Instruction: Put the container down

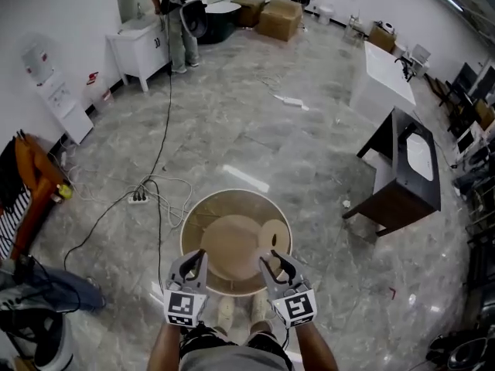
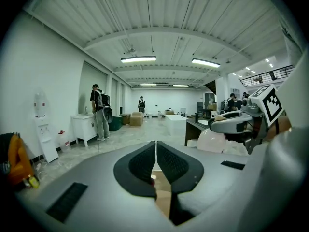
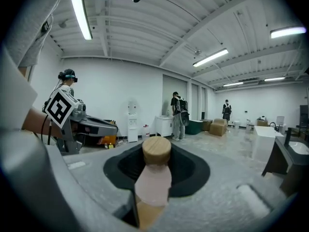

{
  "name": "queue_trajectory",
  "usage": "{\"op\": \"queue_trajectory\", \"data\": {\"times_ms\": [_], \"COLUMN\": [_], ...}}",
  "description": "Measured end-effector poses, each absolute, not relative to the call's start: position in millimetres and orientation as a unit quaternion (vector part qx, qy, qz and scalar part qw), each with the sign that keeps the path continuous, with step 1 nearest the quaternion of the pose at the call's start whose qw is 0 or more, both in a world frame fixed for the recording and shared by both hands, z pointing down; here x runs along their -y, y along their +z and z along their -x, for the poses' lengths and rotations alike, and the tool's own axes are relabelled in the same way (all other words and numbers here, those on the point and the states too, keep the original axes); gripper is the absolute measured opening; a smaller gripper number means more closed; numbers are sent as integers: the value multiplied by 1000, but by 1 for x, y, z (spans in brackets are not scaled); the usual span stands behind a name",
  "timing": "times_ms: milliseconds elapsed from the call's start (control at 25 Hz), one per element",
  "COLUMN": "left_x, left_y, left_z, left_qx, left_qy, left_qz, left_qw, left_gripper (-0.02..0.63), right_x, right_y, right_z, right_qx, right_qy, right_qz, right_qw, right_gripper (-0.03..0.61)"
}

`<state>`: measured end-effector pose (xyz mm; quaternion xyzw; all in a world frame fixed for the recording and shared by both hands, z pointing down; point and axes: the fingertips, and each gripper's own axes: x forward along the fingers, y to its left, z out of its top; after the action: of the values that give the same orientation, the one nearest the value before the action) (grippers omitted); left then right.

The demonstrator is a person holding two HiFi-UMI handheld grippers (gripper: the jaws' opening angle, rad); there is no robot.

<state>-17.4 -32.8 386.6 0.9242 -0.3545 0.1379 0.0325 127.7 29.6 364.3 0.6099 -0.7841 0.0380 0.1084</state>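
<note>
My right gripper (image 1: 271, 261) (image 3: 157, 166) is shut on a pale pink bottle-like container (image 3: 153, 185) with a round wooden cap (image 3: 156, 150). The container points forward out of the jaws, and its cap (image 1: 272, 234) shows as a tan disc in the head view. My left gripper (image 1: 197, 260) (image 2: 156, 166) hangs beside it at the same height, its dark pads (image 2: 142, 164) shut with only a thin slit and nothing seen between them. Both hang over a wide round beige tub (image 1: 193, 222) just ahead of the person's feet.
A black cable and power strip (image 1: 138, 198) lie on the grey floor to the left. A dark vanity cabinet (image 1: 406, 172) stands at the right. Farther back are a white cabinet (image 1: 139, 45), a standing person (image 1: 176, 14) and cardboard boxes (image 1: 278, 18).
</note>
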Motion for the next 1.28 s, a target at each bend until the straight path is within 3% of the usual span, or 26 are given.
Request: {"op": "queue_trajectory", "data": {"times_ms": [800, 1280], "left_x": [116, 152], "left_y": [479, 584], "left_z": [17, 8], "left_qx": [429, 414], "left_qy": [164, 195], "left_qz": [-885, -884], "left_qw": [80, 97], "left_gripper": [25, 25], "right_x": [77, 134], "right_y": [484, 587], "right_z": [-117, -113], "right_qx": [833, 836], "right_qy": [77, 105], "right_qz": [-529, -515], "right_qw": [143, 158], "right_gripper": [126, 127]}}
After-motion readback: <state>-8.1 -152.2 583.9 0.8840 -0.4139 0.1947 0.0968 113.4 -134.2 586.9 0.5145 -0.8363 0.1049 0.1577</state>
